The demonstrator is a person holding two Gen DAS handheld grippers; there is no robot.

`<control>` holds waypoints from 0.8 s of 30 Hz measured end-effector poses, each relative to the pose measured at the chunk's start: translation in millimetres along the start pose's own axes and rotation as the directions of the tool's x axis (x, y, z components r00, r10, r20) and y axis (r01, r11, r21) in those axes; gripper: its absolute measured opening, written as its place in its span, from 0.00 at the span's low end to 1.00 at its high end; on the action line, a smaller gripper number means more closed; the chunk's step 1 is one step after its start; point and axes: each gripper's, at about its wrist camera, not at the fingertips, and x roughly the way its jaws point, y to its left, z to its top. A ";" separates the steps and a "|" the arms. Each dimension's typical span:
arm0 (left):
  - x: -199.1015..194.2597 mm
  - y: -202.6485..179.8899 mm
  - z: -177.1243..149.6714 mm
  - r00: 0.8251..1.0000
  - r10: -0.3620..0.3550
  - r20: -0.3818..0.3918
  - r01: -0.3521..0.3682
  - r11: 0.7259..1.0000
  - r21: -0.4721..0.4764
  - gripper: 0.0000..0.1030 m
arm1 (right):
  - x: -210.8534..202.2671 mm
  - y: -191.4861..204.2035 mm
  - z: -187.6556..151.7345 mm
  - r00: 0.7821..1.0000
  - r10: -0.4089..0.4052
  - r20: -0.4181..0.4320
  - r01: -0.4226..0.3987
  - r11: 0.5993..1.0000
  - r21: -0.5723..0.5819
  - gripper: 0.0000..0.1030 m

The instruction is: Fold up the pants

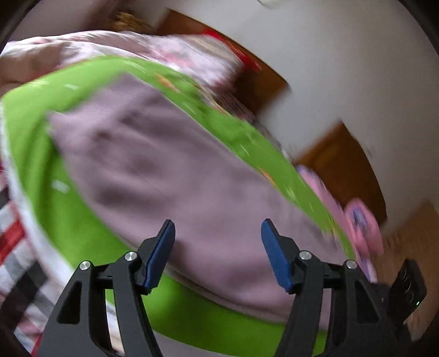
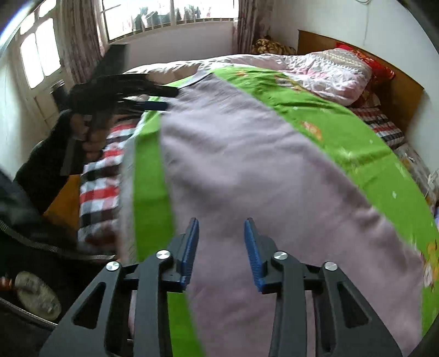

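Note:
Mauve pants (image 2: 241, 170) lie spread flat on a green sheet (image 2: 356, 148) on the bed, and also show blurred in the left wrist view (image 1: 164, 175). My right gripper (image 2: 221, 222) is open and empty, held just above the near end of the pants. My left gripper (image 1: 218, 223) is open and empty above the pants. It also shows in the right wrist view (image 2: 171, 97), at the far left edge of the pants, with its jaws apart.
A pink quilt (image 2: 323, 71) is bunched at the head of the bed by a wooden headboard (image 2: 397, 90). A red, black and white plaid sheet (image 2: 98, 175) lies under the green one. A window (image 2: 164, 16) is at the far wall.

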 end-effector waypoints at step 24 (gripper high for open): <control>84.4 -95.0 21.3 0.948 0.272 -0.167 -0.223 0.939 0.260 0.88 | 41.2 -149.9 24.5 0.998 -0.066 0.006 0.060 0.938 0.340 0.53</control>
